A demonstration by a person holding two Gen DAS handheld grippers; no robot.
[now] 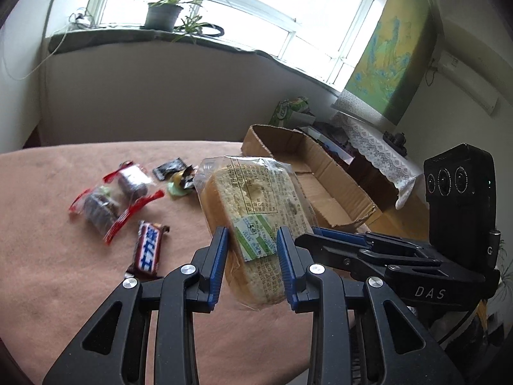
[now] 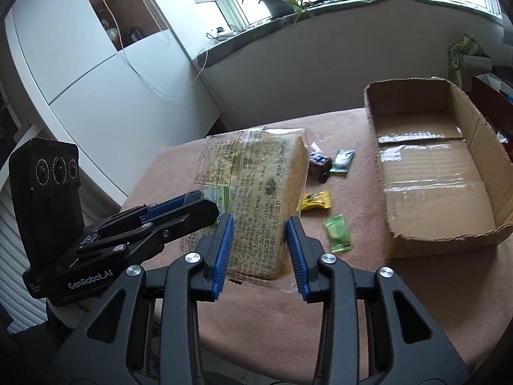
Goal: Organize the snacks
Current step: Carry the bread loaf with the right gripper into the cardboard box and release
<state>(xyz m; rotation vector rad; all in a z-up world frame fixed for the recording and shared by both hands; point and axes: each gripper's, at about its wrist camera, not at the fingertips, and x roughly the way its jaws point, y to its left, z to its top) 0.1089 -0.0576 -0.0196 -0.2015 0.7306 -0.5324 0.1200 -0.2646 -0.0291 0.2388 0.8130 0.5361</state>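
The bread pack point(image 1: 253, 221) hangs above the table point(image 1: 48, 256), between the left gripper point(image 1: 251, 263) and the right gripper point(image 2: 259, 250), which meet it from opposite sides. Left of it on the table lie 2 wrapped cakes point(image 1: 115, 199), with a chocolate bar point(image 1: 148, 250) nearer. The cardboard box point(image 2: 442, 166) sits to the right, 3 small sweets point(image 2: 336, 231) between it and the bread.

The bread pack point(image 2: 256, 199) hides part of the chocolate bar point(image 2: 319, 163); the cardboard box point(image 2: 449, 234) runs past the right edge.
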